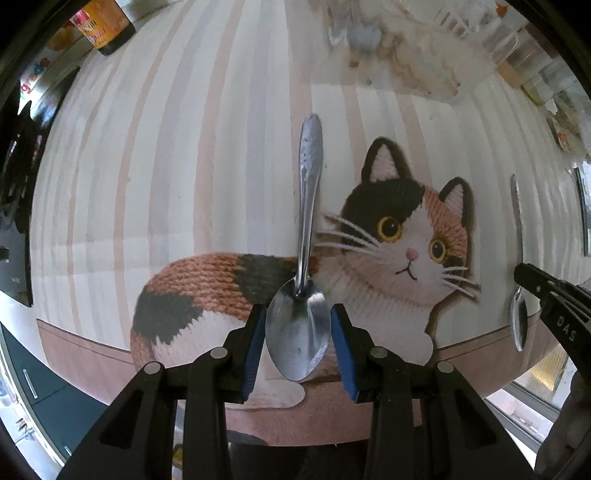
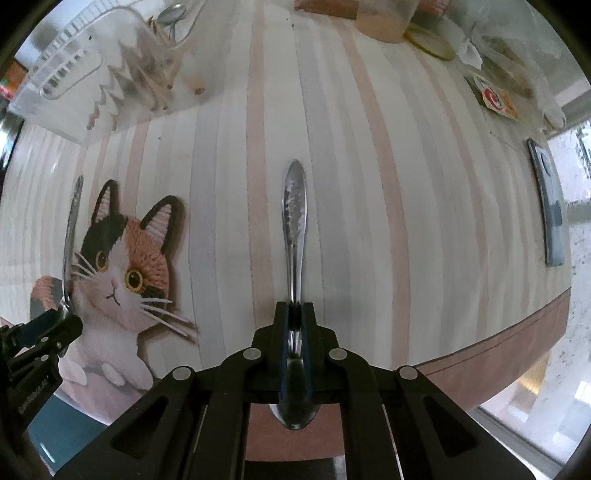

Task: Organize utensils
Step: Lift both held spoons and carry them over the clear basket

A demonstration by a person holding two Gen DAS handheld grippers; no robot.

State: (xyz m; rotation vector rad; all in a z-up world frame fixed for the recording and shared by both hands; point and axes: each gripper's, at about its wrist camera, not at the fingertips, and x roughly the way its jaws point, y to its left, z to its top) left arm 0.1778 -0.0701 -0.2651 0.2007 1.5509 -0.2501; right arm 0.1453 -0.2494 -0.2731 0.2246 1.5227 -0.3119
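Blue-padded black jaws of the left gripper (image 1: 298, 345) pinch the broad bowl of a shiny steel tablespoon (image 1: 304, 258), one pad on each edge, the claw pointing down at the table. That spoon's long axis runs toward 12 o'clock in the left wrist view, its embossed handle tip hanging over a printed calico cat (image 1: 399, 236) on the pink-and-grey striped tablecloth (image 1: 147, 166).

A second embossed steel spoon (image 2: 294, 221) sits edge-on in the right gripper (image 2: 295, 325), whose jaws stand almost pressed together, clamped on the thin neck where handle meets bowl; its handle too points to 12 o'clock, the bowl hidden below at 6 o'clock. From the left view this right claw shows at 3 o'clock, just beside, with the letters "DAS" readable on its black finger.

Judging from this, each hand already carries one utensil, and the coming move turns on the clear plastic cutlery rack (image 2: 96, 66) lying at 11 o'clock from the right claw, holding wooden chopsticks and a spoon. In both views it lies beyond the handle tips, so which hand is nearer cannot be told.

A brown bottle with an orange label (image 1: 103, 22) stands at 11 o'clock in the left view; its print is too blurred to read.
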